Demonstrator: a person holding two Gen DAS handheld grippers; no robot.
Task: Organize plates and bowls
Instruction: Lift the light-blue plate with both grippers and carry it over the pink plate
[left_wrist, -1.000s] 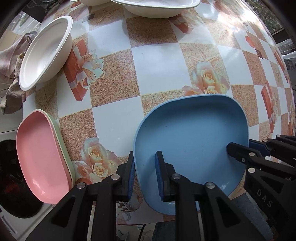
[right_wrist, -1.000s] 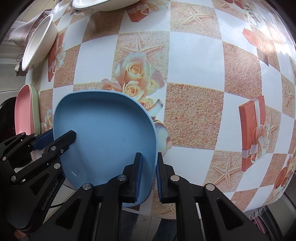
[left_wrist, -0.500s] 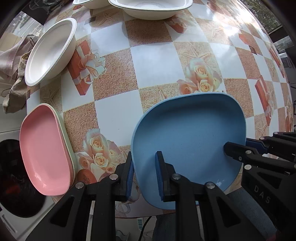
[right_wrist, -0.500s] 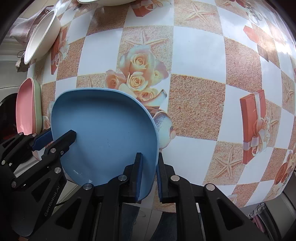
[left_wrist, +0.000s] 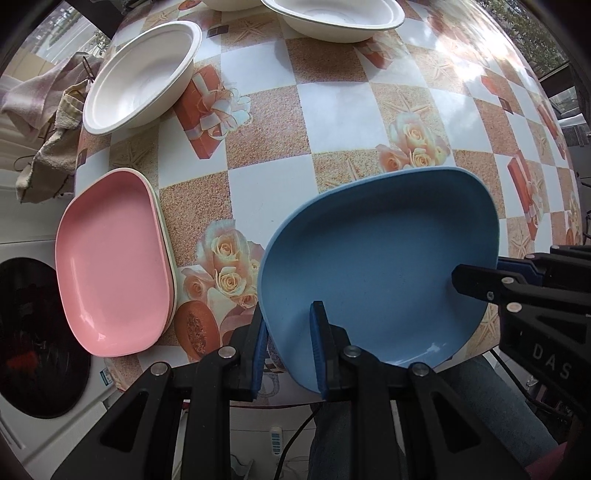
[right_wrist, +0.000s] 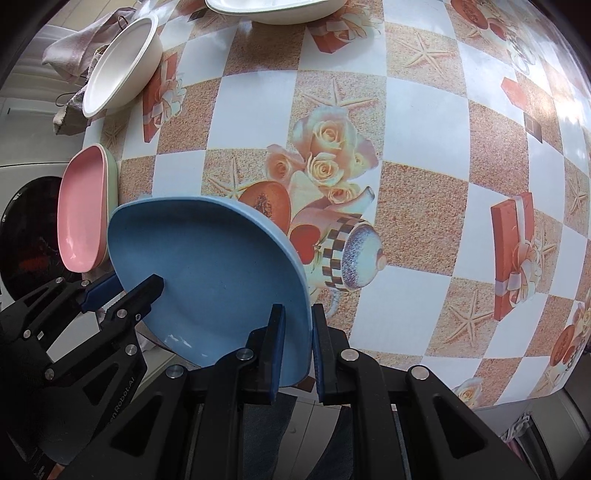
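Since the earlier frame the rounded-square blue plastic plate (left_wrist: 380, 258) has been rising off the checked floral tablecloth (left_wrist: 340, 110), and more of the table edge is showing below it. The left gripper (left_wrist: 288, 332) is clamping the plate's near-left rim between nearly closed jaws; the right gripper (right_wrist: 297, 332) is pinching the opposite rim, jaws fully closed on it. Left of the left gripper, a pink oval plate (left_wrist: 110, 262) is sitting in a cream one; both hold nothing. Ahead, empty white bowls (left_wrist: 144, 74) are resting.
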